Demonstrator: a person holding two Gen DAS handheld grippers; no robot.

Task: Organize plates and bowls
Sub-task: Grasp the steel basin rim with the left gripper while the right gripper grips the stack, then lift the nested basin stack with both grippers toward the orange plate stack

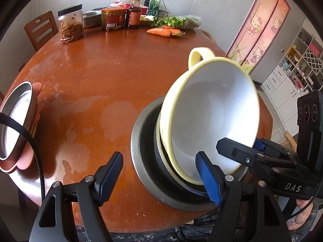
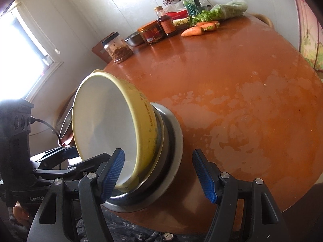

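Left wrist view: left gripper [image 1: 159,178] low in frame, jaws wide apart, nothing between them. Left pad sits over bare table [image 1: 101,80]; right pad lies across the low rim of the yellow bowl [image 1: 212,117], contact unclear. The yellow bowl has a loop handle up top, white inside, and is tilted steeply with its mouth facing the camera. Its base is down in a steel basin [image 1: 137,141] at the near table edge, with what looks like another metal bowl nested between. Right gripper [image 1: 240,143] comes in from the right with one finger inside the bowl's rim and a blue pad behind it. Far left: steel plate [image 1: 14,117] stacked on pink plates [image 1: 34,151]. Far side of the table: jars [image 1: 70,24], carrots [image 1: 161,31].

Right wrist view: right gripper [image 2: 158,175] jaws wide apart, not clamped. Left pad overlaps the bowl's [image 2: 105,117] white inside near the low rim, right pad is over bare table [image 2: 242,100]. Bowl is tilted, leaning in the steel basin [image 2: 177,141]. Left gripper shows at the left, its fingers at the bowl's rim; cannot tell if they touch.
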